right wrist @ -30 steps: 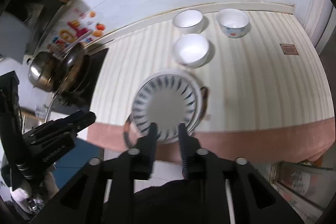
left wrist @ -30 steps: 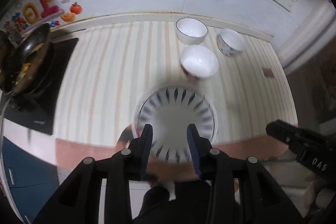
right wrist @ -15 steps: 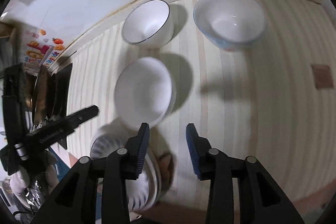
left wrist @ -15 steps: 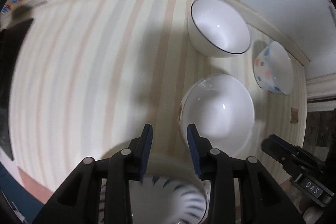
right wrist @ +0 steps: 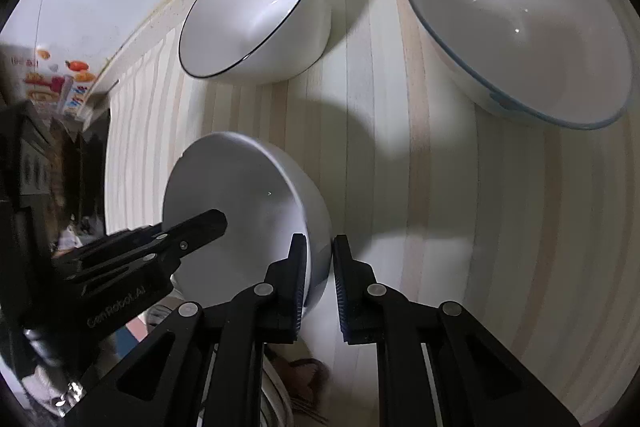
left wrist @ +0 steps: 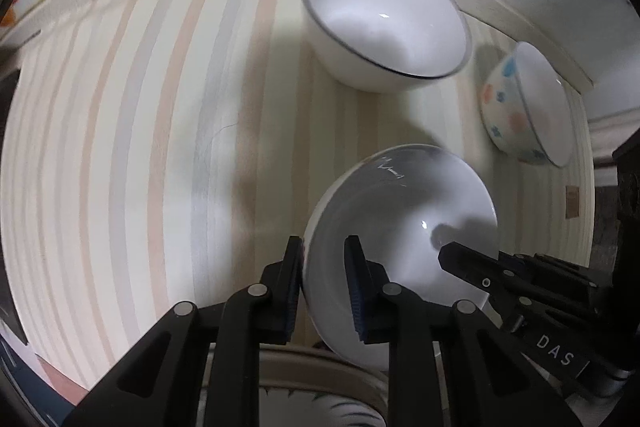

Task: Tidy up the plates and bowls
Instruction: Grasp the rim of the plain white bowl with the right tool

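Two grippers meet at one plain white ceramic bowl (left wrist: 400, 247) on the striped desk (left wrist: 140, 147). The left gripper (left wrist: 323, 269) has its jaws astride the bowl's near-left rim, pads either side of the wall, not visibly pressed shut. The right gripper (right wrist: 319, 267) straddles the opposite rim likewise, its jaws parted. Ahead of the jaws sit a white bowl with a thin dark rim (left wrist: 384, 23) and a white bowl with coloured spots (left wrist: 524, 103). Below the left jaws lies a dark-striped round plate (left wrist: 320, 399).
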`<state>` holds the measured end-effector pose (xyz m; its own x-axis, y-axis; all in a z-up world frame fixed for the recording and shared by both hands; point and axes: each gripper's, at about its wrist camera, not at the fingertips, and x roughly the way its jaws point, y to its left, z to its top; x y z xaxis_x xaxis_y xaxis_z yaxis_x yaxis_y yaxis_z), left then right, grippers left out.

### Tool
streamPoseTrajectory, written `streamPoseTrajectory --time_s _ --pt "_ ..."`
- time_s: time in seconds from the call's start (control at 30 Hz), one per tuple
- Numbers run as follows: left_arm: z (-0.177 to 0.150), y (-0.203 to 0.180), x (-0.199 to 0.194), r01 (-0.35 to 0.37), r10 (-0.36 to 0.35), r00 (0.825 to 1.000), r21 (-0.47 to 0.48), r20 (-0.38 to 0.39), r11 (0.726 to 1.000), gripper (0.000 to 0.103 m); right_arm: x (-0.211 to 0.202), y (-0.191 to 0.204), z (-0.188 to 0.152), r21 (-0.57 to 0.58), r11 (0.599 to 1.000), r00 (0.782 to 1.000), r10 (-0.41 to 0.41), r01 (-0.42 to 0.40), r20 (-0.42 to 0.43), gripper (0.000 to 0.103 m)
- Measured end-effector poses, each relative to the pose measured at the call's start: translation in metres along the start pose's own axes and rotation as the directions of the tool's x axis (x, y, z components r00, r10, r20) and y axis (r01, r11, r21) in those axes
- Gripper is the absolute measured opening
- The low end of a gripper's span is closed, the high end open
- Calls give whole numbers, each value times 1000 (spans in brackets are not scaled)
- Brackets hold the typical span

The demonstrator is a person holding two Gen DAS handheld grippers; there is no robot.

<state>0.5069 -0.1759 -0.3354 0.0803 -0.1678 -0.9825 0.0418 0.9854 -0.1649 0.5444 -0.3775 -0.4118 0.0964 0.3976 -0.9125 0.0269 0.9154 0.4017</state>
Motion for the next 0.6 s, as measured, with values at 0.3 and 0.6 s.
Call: streamPoseTrajectory --time_s 0.3,0.6 --pt "-49 -47 -45 26 -32 997 85 74 996 19 -53 -4 -40 -7 1000 999 0 0 48 15" --pt "-80 -88 -54 57 -69 996 171 63 984 19 -95 -29 -98 26 1000 997 -16 14 72 15"
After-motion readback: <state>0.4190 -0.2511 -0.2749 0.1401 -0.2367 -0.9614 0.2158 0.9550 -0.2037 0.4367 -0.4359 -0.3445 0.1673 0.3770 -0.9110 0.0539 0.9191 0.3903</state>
